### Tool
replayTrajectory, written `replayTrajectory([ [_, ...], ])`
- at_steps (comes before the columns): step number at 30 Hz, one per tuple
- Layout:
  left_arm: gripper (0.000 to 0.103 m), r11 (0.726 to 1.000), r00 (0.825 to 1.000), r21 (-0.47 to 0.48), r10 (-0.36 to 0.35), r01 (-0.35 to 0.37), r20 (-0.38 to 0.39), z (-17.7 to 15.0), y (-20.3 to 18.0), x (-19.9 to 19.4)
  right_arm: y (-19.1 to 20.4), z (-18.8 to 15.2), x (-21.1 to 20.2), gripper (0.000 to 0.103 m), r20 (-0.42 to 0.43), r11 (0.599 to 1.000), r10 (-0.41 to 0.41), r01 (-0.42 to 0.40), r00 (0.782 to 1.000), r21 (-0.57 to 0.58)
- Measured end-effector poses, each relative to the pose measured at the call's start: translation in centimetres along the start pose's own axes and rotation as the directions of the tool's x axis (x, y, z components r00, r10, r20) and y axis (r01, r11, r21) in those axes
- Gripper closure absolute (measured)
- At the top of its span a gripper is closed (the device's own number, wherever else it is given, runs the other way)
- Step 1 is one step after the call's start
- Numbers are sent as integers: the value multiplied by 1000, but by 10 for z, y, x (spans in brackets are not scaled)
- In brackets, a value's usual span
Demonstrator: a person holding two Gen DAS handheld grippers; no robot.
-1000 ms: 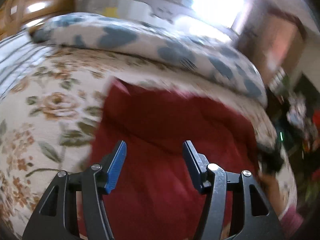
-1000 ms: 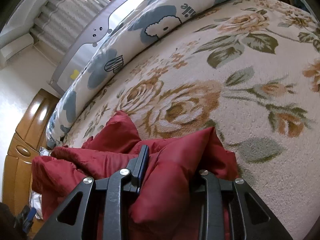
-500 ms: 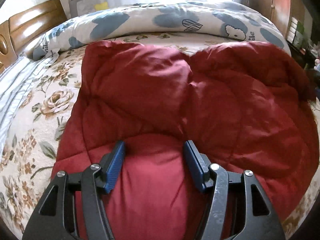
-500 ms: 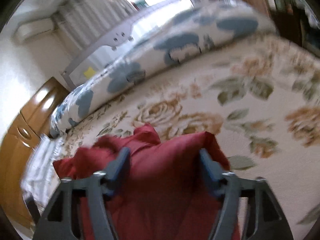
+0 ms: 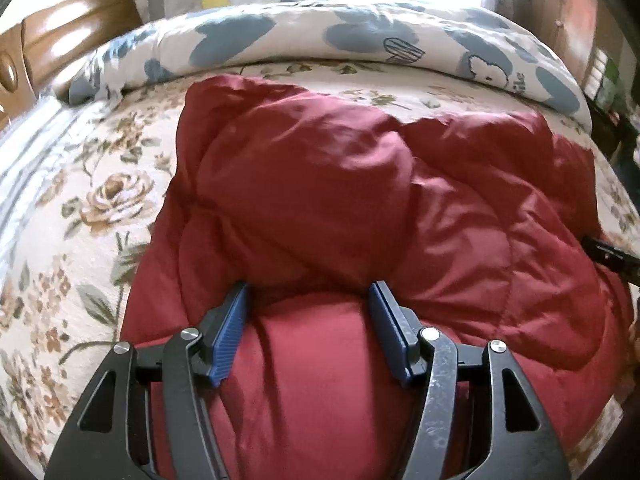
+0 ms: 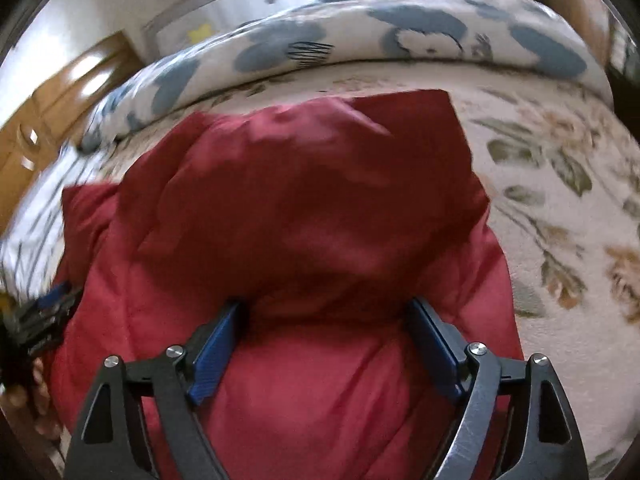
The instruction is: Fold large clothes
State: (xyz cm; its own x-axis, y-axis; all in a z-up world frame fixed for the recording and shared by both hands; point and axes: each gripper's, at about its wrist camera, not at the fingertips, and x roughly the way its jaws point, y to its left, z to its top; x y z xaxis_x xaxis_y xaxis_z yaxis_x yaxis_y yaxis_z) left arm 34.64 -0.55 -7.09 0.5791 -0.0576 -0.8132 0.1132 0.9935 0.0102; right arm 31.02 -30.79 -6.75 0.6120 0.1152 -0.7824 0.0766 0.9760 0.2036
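headboard (image 5: 76, 40) far left, striped sheet (image 5: 24, 152) beside it, then the floral bed (image 5: 92, 208). red quilted jacket (image 5: 360, 208) lies spread across the middle of the bed, puffy and lumpy, its far edge just short of the blue-patterned duvet (image 5: 360, 36) rolled along the back.

left hand-held gripper (image 5: 312, 304) is low over the near left part of the jacket, jaws partly spread with a bulge of red fabric between them; pads look beside the bulge, not squeezing it, so not pinching as far as i can judge. right hand-held gripper (image 6: 326, 316) is over the near right part, jaws opening and wide, red fabric under and between them but no pinch seen. right view is blurred. the right hand-held gripper shows as a dark bit at the right edge of the left view.

judgement: a fold looks just laid down and both ends are let go. to do it well: press the puffy layers flat before regrasping, take each near edge through all layers, keep both hand-held grippers level with each other so the next fold lands square, and move slowly so slick fabric doesn't slide off the stack.
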Motion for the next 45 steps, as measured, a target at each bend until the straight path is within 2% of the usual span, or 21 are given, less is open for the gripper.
replayTrajectory([
  [4, 38, 999, 999, -43, -28, 27, -30, 8, 8, 16, -20, 6, 15, 19, -13, 994, 48, -47, 999, 98],
  [11, 37, 999, 998, -51, -22, 20, -53, 11, 5, 23, -19, 2, 18, 16, 8, 994, 46, -47, 999, 100],
  [17, 37, 994, 995, -82, -73, 68, -61, 12, 15, 11, -20, 2, 18, 16, 10, 993, 58, -59, 998, 99],
  [21, 38, 991, 993, -86, -104, 99, -56, 11, 23, -3, -25, 1, 3, 16, 36, 988, 104, -107, 994, 110],
  [25, 38, 988, 992, -82, -129, 128, -5, 2, 31, -30, -24, -6, -26, 16, 71, 991, 91, -97, 993, 91],
  [30, 37, 978, 988, -141, -151, 152, 20, -14, 52, -49, -29, -26, -57, 16, 98, 995, 70, -76, 993, 61],
  [37, 36, 968, 987, -192, -156, 159, 32, -28, 79, -60, -45, -45, -75, 16, 96, 996, 58, -64, 994, 59],
  [45, 34, 948, 981, -253, -195, 193, 18, -37, 100, -54, -75, -55, -76, 16, 67, 987, 65, -74, 996, 146],
])
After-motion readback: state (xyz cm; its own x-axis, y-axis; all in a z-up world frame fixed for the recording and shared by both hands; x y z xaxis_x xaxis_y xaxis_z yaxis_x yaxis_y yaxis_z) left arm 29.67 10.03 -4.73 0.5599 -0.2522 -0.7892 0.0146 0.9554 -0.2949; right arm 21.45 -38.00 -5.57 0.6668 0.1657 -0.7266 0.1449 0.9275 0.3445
